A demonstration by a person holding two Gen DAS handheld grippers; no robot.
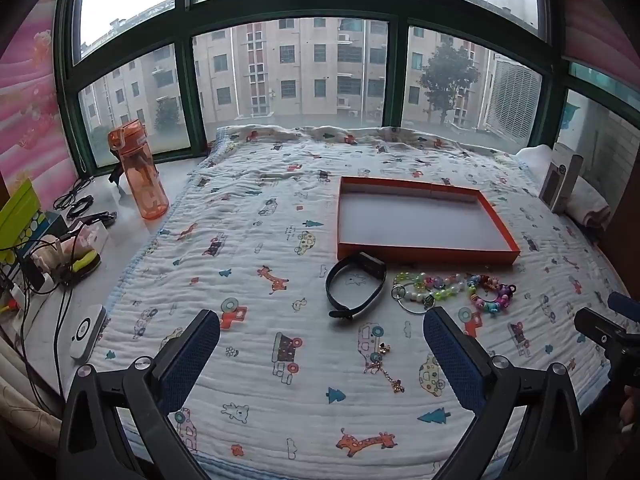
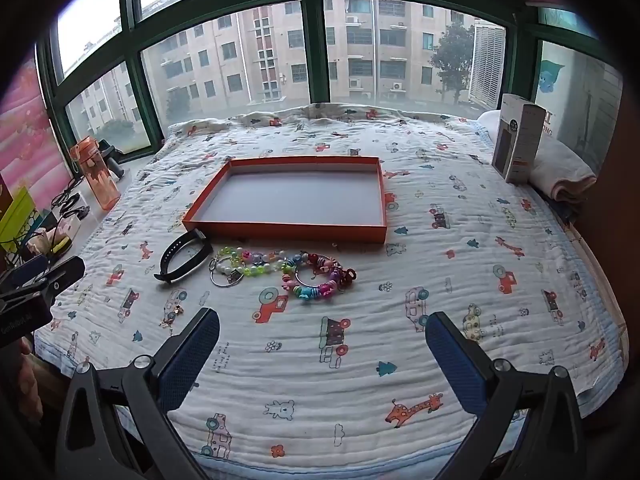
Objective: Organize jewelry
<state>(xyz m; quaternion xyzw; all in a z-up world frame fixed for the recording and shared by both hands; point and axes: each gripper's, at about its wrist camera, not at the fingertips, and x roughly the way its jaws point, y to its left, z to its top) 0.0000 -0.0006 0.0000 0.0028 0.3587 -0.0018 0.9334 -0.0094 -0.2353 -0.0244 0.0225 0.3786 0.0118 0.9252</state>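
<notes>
Both grippers (image 1: 322, 344) (image 2: 322, 346) gape above quilt (image 1: 280, 216) by window (image 1: 288, 68)

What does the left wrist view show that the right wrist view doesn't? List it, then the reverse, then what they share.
Only the left wrist view: the white device at the quilt's left edge. Only the right wrist view: the boxed package's front, seen large. Both: orange tray, black band, beaded bracelets, gold chain, orange bottle, and both grippers, left gripper and right gripper, open.
</notes>
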